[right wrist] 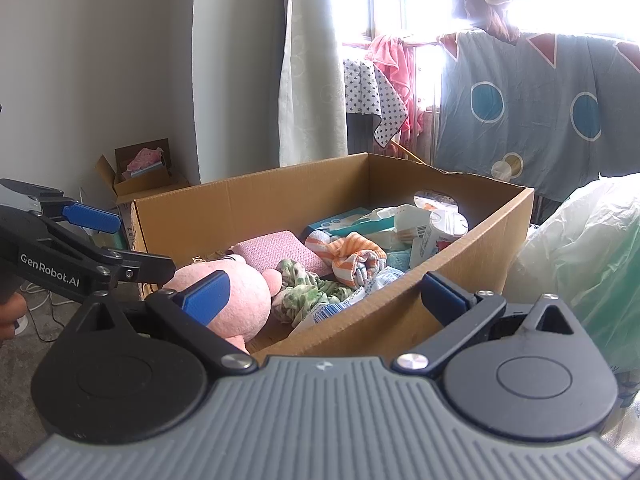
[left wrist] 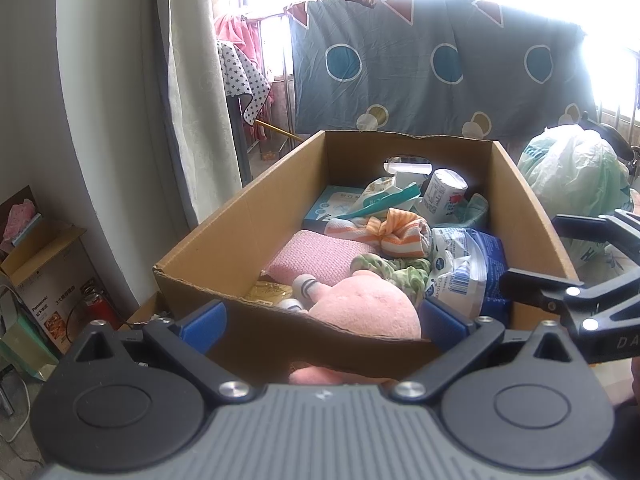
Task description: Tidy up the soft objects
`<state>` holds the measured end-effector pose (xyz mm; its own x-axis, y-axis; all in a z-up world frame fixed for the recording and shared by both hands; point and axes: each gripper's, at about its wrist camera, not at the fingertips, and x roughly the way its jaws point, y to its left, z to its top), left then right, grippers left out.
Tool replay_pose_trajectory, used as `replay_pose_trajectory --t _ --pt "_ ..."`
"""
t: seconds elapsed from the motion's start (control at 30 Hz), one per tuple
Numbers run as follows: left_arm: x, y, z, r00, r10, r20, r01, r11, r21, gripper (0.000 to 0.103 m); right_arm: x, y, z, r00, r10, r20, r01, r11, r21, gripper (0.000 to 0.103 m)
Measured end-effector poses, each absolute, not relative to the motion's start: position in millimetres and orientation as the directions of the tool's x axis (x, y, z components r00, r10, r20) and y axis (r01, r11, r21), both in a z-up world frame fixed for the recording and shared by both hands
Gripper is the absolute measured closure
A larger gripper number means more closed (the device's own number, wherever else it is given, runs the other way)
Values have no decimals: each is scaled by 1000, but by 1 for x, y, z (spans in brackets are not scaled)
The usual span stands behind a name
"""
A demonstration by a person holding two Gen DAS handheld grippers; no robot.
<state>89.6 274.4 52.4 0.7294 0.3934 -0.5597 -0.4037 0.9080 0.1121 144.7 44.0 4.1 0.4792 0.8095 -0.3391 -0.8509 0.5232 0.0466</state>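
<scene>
**Pink plush toy draped over the near wall of the box, both claws spread wide**

Here is the left claw (left wrist: pixel 322 322), fingers spread wide apart and gripping nothing, poised at the near wall of the cardboard box (left wrist: pixel 240 216). Right between its two blue pads sits the pink plush toy (left wrist: pixel 364 308), its round body just inside the box and a bit of pink showing below the cardboard edge on the outer side, so it hangs over that wall. No pad touches it as far as the left wrist view shows.

Over to the right claw (right wrist: pixel 324 294), spread just as wide and empty too. It faces the box from the corner; the plush toy (right wrist: pixel 240 292) lies just behind its left blue pad, partly hidden by it, while the right pad sits outside the box wall. Whether the left pad touches the toy, I cannot tell.

The left claw also shows in the right wrist view at the far left edge, one black finger tip right against the toy's side.

Deeper in the box: a pink knitted cloth (left wrist: pixel 320 256) beside the toy, a green patterned cloth (left wrist: pixel 392 270) touching it, an orange striped bundle (left wrist: pixel 396 234) behind that, then a blue-and-white packet (left wrist: pixel 464 268) and a white can (left wrist: pixel 442 192).
</scene>
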Motion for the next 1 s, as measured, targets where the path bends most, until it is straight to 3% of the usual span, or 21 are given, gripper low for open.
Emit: replay_pose_trajectory --t 1.0 --pt "90 276 54 721 390 -573 -414 905 96 0 144 45 4 476 807 -349 -851 523 48 1"
